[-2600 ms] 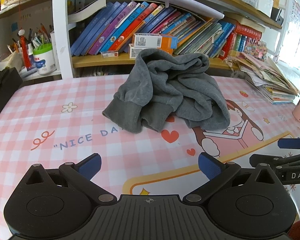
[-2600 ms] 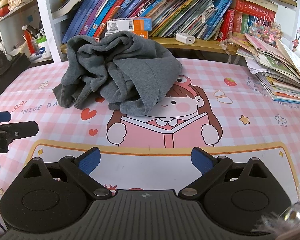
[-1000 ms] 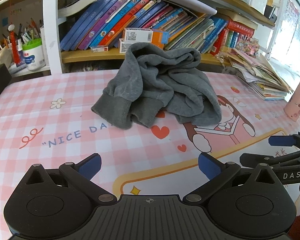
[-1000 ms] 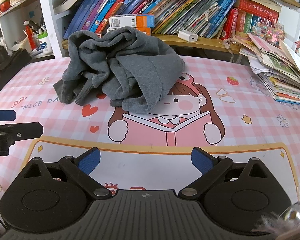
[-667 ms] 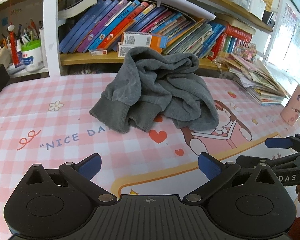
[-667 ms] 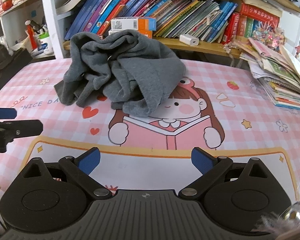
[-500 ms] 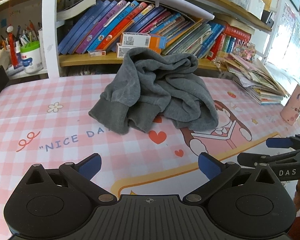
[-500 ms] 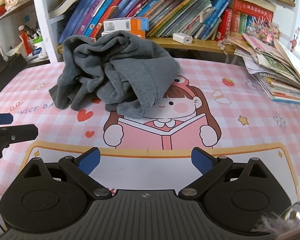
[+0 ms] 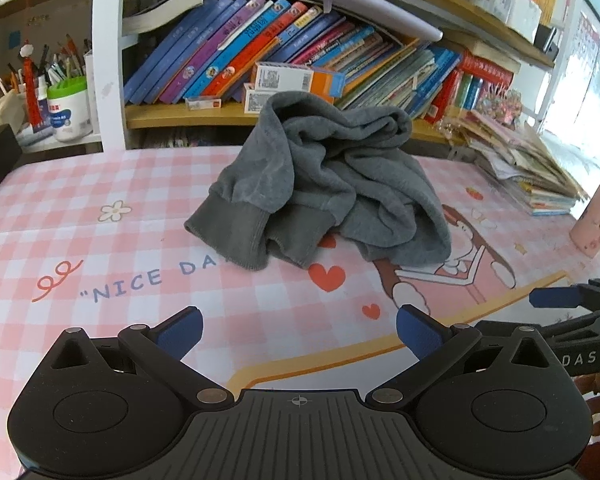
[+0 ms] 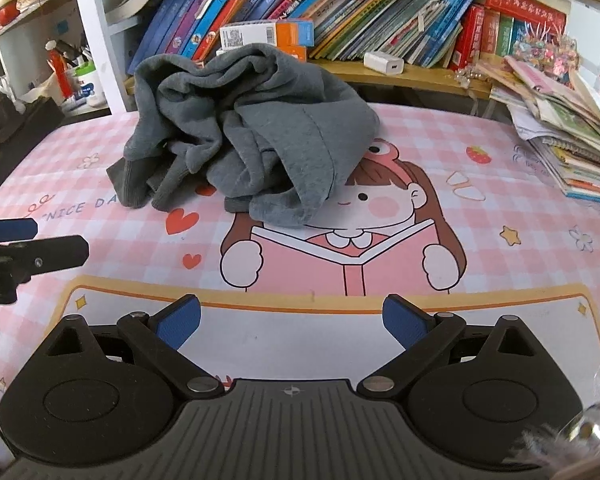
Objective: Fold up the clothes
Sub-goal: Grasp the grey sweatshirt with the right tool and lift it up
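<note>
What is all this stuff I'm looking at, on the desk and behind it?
Garment: one, grey, crumpled in a heap at the middle of the desk.
Desk mat: one, pink check with a cartoon reading girl, covering the desk.
Books: many, mixed colours, leaning on the shelf behind.
Boxes: two, white and orange, stacked on the shelf behind the garment.
Charger: one, white, on the shelf edge.
Magazine pile: one, multicoloured, far right of desk.
Pen pot: one, white and green, left shelf.
Left hand-held gripper: black, blue pads, open, empty.
Right hand-held gripper: same, open, empty.
</note>
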